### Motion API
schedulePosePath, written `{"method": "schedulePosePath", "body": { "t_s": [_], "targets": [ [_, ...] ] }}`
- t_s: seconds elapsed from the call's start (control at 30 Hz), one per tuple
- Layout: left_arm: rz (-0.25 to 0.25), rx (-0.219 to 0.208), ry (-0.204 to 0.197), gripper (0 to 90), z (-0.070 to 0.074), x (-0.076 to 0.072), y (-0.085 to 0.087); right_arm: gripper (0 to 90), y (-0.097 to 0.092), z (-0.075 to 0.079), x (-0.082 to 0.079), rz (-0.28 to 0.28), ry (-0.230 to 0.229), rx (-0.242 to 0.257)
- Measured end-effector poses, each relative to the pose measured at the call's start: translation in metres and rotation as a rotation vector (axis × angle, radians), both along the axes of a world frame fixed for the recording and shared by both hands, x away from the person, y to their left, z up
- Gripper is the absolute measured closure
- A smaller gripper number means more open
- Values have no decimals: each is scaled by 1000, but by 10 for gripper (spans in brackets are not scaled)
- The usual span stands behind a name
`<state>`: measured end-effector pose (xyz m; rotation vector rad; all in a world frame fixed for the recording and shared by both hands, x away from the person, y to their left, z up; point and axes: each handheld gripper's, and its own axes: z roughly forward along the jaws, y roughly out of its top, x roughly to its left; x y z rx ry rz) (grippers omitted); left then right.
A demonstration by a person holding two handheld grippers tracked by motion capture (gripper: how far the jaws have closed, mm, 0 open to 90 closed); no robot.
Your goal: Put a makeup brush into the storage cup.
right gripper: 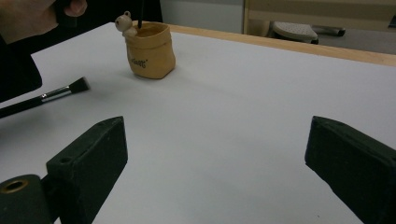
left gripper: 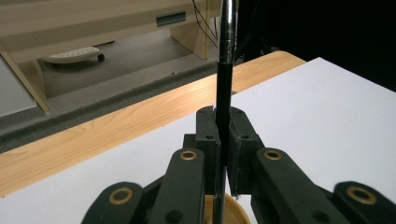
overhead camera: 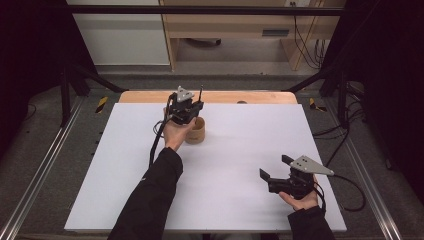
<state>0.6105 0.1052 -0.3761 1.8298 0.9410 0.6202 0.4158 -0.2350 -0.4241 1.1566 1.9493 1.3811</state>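
Note:
A tan sack-shaped pot (overhead camera: pixel 195 132) stands on the white mat (overhead camera: pixel 240 150) at the back left of centre. My left gripper (overhead camera: pixel 192 111) hovers just above it, shut on a thin black brush (overhead camera: pixel 201 93) held upright. In the left gripper view the jaws of the left gripper (left gripper: pixel 223 116) clamp the brush's black handle (left gripper: pixel 224 88) below its silver ferrule, with the pot's rim (left gripper: pixel 233 210) right underneath. In the right gripper view the handle's lower end (right gripper: pixel 140 11) enters the pot (right gripper: pixel 150 51), which has a small bear figure (right gripper: pixel 123 21) on its rim. My right gripper (overhead camera: pixel 275 167) (right gripper: pixel 215 154) rests open near the front right.
A second brush (right gripper: pixel 51 95) with a black handle and dark bristles lies flat on the mat, near the left forearm. A wooden table edge (overhead camera: pixel 225 96) borders the mat at the back. Cables trail from both grippers, and dark frame rails flank the table.

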Motion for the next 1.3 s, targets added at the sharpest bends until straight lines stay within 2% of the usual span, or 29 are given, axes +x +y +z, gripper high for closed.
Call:
{"method": "schedulePosePath", "body": {
  "t_s": [0.3, 0.5, 1.03, 1.3],
  "targets": [
    [-6, 7, 14, 843, -11, 1, -2, 63, 0, 0, 0, 3, 2, -2],
    [-3, -5, 24, 843, -17, -1, 0, 63, 1, 0, 0, 4, -1, -3],
    [0, 13, 53, 843, -35, -7, 2, 63, 3, 0, -1, 8, -2, -7],
    [-9, 42, 67, 835, -36, -13, 1, 63, 5, 0, -1, 10, 0, -5]
  ]
}}
